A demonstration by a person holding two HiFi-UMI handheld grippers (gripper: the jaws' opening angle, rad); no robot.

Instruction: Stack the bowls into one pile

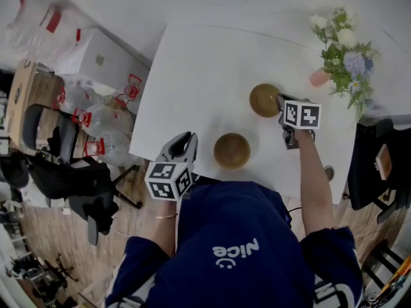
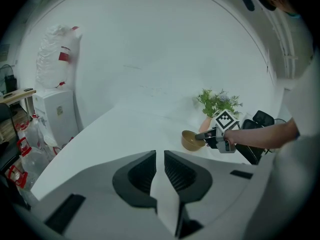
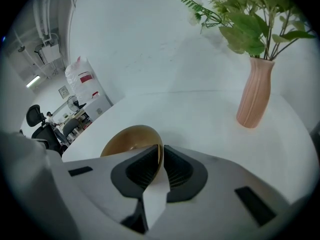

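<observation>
Two brown bowls are on the white table [image 1: 192, 63]. The far bowl [image 1: 263, 99] [image 3: 127, 139] [image 2: 190, 140] is gripped at its right rim by my right gripper [image 1: 281, 106] [image 3: 161, 153] [image 2: 206, 134], which is shut on the rim. This bowl tips slightly, and I cannot tell whether it rests on the table. The near bowl [image 1: 232, 150] stands alone by the front edge. My left gripper [image 1: 186, 140] [image 2: 160, 158] hovers at the table's front-left edge, left of the near bowl. Its jaws stand a little apart with nothing between them.
A pink vase [image 1: 319, 77] [image 3: 255, 99] with flowers [image 1: 347, 56] stands just right of the far bowl. Black chairs stand left [image 1: 58, 146] and right [image 1: 376, 172] of the table. White boxes and bags [image 1: 96, 56] lie on the floor at the left.
</observation>
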